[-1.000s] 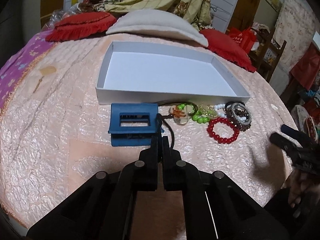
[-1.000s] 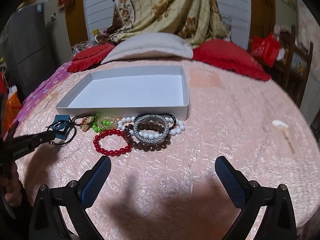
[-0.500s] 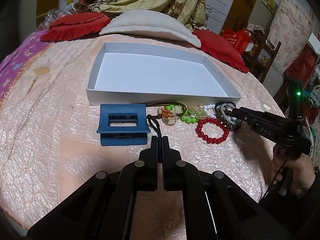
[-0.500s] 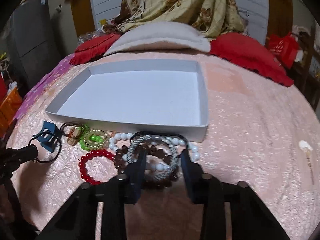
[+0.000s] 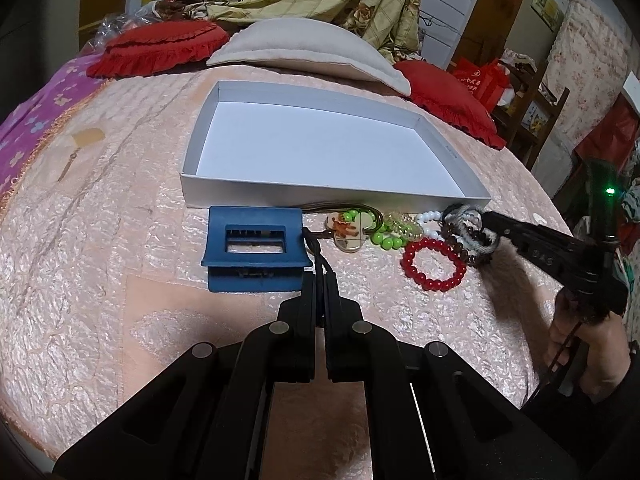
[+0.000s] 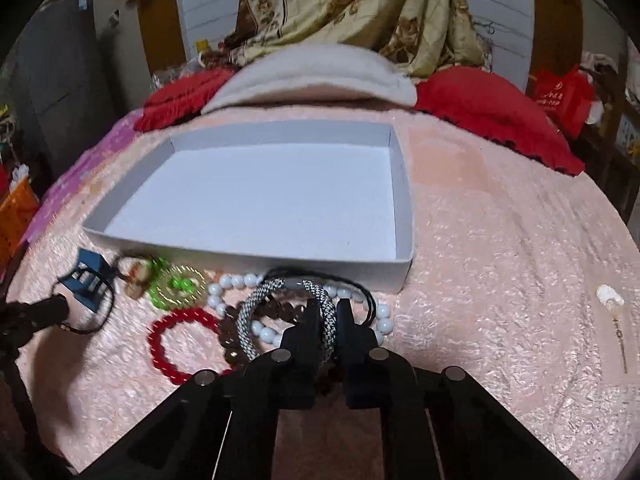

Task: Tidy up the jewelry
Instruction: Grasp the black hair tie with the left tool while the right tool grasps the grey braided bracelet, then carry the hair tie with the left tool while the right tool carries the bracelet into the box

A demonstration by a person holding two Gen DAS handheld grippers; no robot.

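A shallow white box [image 5: 336, 189] [image 6: 256, 258] lies empty on the pink bedspread. In front of it lies a row of jewelry: a blue pendant [image 5: 254, 248] [image 6: 89, 280] on a black cord [image 5: 316, 250], green beads [image 5: 384, 240] [image 6: 176, 286], a red bead bracelet [image 5: 434, 264] [image 6: 180, 340], white beads [image 6: 232, 292], brown beads [image 6: 276, 312] and a grey braided bracelet [image 6: 280, 308] [image 5: 466, 226]. My left gripper [image 5: 320, 280] is shut on the black cord. My right gripper [image 6: 329, 312] is shut on the grey braided bracelet.
Red cushions [image 5: 160, 46] [image 6: 496, 108] and a beige pillow [image 5: 304, 46] lie behind the box. A small white object [image 6: 610, 296] lies on the bedspread at the right. A purple cloth [image 5: 32, 128] covers the left edge of the bed.
My right gripper has moved forward to the bracelets and closed from wide open onto the grey braided bracelet. My left gripper stays shut on the cord.
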